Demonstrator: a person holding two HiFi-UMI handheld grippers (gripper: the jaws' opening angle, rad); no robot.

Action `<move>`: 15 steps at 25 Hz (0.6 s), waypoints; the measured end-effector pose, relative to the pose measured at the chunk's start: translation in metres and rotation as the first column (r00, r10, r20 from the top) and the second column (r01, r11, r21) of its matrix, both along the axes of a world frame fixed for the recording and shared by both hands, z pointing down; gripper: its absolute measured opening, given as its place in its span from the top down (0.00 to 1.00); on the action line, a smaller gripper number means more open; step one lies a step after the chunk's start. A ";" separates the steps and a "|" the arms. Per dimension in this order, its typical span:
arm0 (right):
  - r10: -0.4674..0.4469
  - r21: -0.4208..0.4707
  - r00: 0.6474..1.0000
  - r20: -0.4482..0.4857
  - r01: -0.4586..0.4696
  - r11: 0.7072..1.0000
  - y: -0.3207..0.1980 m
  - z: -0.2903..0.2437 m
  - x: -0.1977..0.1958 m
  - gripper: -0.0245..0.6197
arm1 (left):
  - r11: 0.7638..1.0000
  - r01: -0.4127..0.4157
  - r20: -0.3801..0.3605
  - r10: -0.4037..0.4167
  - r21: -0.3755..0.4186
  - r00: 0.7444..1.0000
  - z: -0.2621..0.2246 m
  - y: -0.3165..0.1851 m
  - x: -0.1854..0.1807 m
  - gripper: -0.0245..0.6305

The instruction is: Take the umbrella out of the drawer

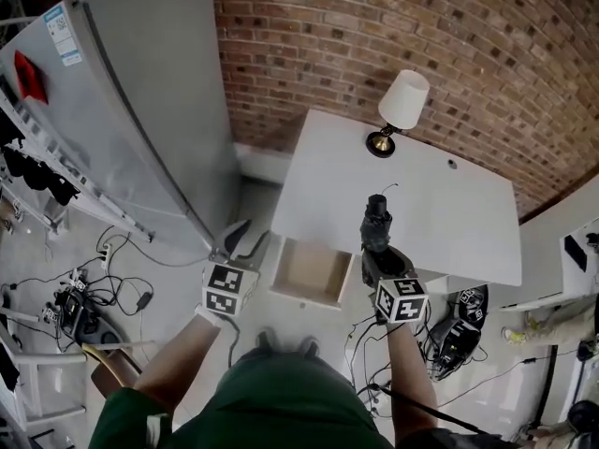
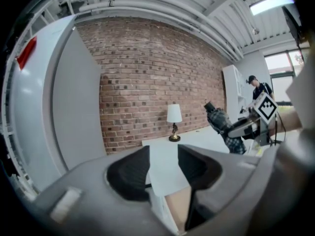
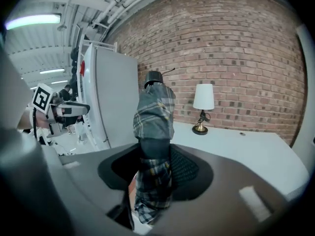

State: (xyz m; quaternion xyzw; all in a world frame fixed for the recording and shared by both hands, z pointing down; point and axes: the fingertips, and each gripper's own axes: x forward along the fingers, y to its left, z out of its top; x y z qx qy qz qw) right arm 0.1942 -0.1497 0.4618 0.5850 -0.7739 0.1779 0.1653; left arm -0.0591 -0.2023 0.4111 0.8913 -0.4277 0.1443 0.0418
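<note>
My right gripper (image 1: 377,253) is shut on a folded plaid umbrella (image 1: 376,224), which it holds upright above the front edge of the white desk (image 1: 449,213). In the right gripper view the umbrella (image 3: 155,114) stands clamped between the pads of the right gripper (image 3: 156,162), its black cap on top. The desk's drawer (image 1: 304,271) is pulled out, and its wooden inside shows nothing in it. To the left of the drawer my left gripper (image 1: 245,238) hangs open. Nothing sits between the jaws of the left gripper (image 2: 163,162); beyond them lie the desk, the drawer (image 2: 177,205) and the umbrella (image 2: 224,124).
A table lamp (image 1: 401,106) stands at the desk's back edge against the brick wall (image 1: 374,26). A tall grey cabinet (image 1: 140,110) fills the left. Cables and a power strip (image 1: 84,297) lie on the floor at left, more gear (image 1: 463,321) at right. A person (image 2: 258,88) stands far off.
</note>
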 end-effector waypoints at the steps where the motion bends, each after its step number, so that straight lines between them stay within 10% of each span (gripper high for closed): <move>1: 0.025 0.008 0.999 0.020 -0.025 1.000 0.000 -0.005 0.005 0.70 | 1.000 -0.003 -0.004 0.003 0.006 1.000 -0.003 -0.002 0.000 0.69; 15: 0.206 0.035 0.976 0.067 -0.208 0.977 -0.017 -0.023 0.046 0.70 | 0.997 -0.072 -0.049 0.073 0.021 0.996 -0.008 -0.039 0.005 0.70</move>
